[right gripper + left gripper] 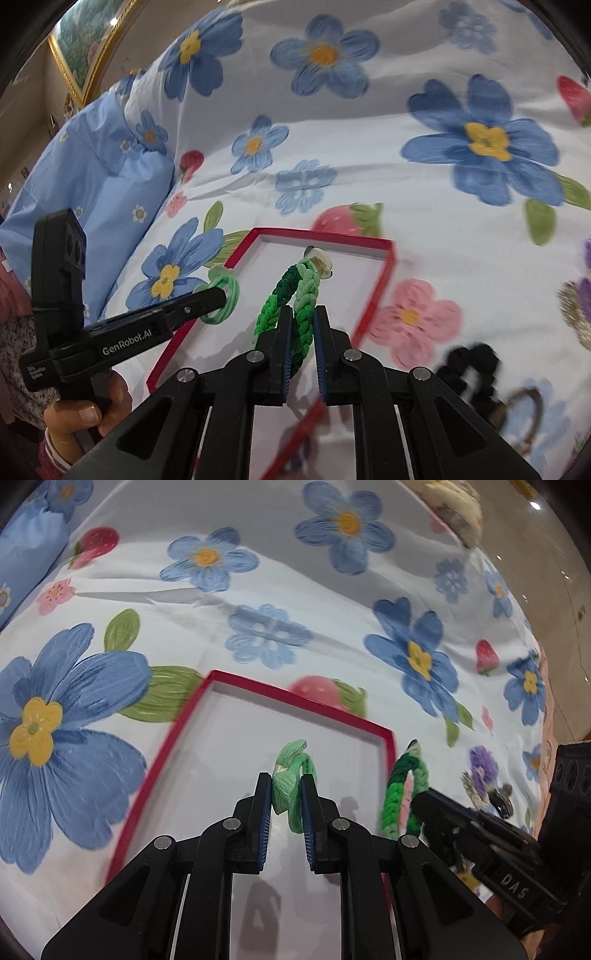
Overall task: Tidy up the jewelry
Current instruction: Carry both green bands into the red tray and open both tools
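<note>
While both grippers pinch hair ties, the braided green tie (295, 295) stretches lengthwise away from the right gripper (303, 343) — over the red tray (384, 280).

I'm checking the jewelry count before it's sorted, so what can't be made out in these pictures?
- Black braided piece, right wrist view: motion-blurred, type unclear.
- Purple flower item, left wrist view: small and blurred; in the right wrist view the edge cuts it off.
- Near end of the red box, both views: hidden behind the grippers.
- Metal ring, right wrist view: blurred.

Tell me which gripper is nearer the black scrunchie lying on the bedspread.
Right. The right gripper, shut on the braided green band, has the black scrunchie just beside it; the left gripper is across the red tray.
</note>
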Demonstrator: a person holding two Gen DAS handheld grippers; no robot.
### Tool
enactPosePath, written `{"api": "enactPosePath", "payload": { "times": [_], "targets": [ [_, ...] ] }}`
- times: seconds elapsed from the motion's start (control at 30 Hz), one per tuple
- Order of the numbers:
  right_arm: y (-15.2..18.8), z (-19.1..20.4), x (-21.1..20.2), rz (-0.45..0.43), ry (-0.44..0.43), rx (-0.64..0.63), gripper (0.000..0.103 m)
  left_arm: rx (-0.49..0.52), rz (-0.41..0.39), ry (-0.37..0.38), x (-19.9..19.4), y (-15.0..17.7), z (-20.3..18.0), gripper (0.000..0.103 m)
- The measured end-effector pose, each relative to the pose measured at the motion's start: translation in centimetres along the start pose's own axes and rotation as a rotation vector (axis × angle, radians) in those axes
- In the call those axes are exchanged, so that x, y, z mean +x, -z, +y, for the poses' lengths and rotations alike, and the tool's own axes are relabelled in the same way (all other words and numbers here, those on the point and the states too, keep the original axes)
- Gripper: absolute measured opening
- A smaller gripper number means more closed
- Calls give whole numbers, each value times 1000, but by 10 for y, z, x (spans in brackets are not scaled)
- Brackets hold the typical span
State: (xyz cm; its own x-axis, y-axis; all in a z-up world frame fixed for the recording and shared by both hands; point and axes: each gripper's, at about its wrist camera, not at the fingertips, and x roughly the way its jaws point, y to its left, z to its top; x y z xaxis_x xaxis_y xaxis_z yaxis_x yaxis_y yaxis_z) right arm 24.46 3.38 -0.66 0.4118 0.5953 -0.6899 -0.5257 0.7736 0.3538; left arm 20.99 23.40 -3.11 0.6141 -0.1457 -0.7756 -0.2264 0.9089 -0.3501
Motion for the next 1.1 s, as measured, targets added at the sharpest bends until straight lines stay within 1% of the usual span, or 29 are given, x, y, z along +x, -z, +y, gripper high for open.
{"api": "enactPosePath", "payload": {
  "times": [0.3,0.37,0.6,0.7,0.77,0.83,0.9,0.97,1.03,1.1],
  "targets": [
    [-17,-1,59,88,24,-19,11,-9,50,-30,37,-15,20,14],
    [-18,-1,67,107,33,-31,11,-13,71,-50,46,-17,23,14],
    [-17,-7,89,162,63,-53,11,-18,106,-68,62,-14,28,14],
    [-15,-10,90,167,63,-50,15,-14,115,-84,66,-11,28,14],
    [-16,-9,91,165,61,-48,15,-18,117,-90,67,-11,30,18],
    [-17,-9,91,165,60,-48,16,-25,117,-90,67,-11,31,19],
    [-16,-10,90,167,56,-47,16,-31,116,-91,66,-12,32,25],
    [-17,-10,89,165,53,-38,16,-30,108,-99,63,-13,32,38],
    [-18,-10,87,159,53,-31,16,-36,99,-103,58,-12,32,42],
    [-19,-10,82,148,46,-22,16,-46,96,-97,54,-12,33,42]
  ]
}}
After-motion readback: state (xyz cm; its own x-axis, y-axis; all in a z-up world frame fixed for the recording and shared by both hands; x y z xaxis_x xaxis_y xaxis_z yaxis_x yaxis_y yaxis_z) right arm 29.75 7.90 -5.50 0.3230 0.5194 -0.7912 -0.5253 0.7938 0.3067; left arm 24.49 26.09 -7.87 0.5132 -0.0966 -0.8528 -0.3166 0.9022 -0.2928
